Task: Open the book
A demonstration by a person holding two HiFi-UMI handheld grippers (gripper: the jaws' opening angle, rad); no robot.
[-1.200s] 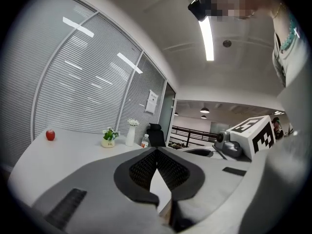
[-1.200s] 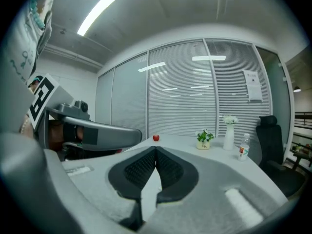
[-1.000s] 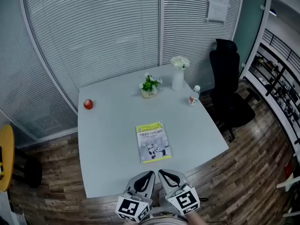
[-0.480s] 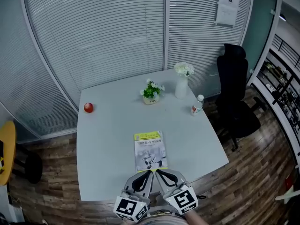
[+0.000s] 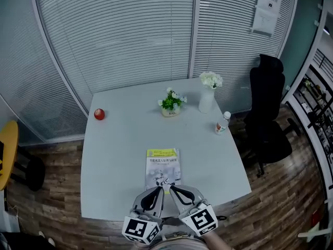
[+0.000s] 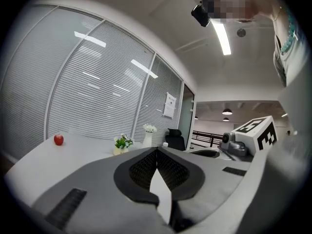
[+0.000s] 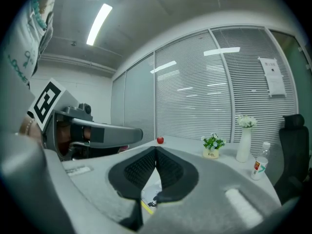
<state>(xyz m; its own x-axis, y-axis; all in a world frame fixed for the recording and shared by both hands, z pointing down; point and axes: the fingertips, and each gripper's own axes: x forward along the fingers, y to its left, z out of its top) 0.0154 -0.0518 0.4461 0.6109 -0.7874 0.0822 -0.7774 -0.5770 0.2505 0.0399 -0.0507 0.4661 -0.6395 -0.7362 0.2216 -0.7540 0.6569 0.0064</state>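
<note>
A closed book (image 5: 163, 166) with a yellow-and-white cover lies flat on the white table (image 5: 114, 155), near its front edge. Both grippers hover side by side at that edge, pointing toward the book. My left gripper (image 5: 158, 190) is shut with nothing in it, its pads (image 6: 146, 167) meeting at the tips. My right gripper (image 5: 173, 188) is likewise shut and empty. In the head view both tips overlap the book's near edge. In the right gripper view a strip of the book (image 7: 151, 199) shows below the closed jaws. Whether either gripper touches the book is unclear.
A red apple (image 5: 99, 114) sits at the table's far left. A small potted plant (image 5: 171, 103), a white vase of flowers (image 5: 207, 94) and a bottle (image 5: 222, 123) stand at the back right. A black office chair (image 5: 268, 113) stands right of the table.
Both grippers have moved forward together, from short of the table edge to the book's near edge. The book and the other objects lie as before.
</note>
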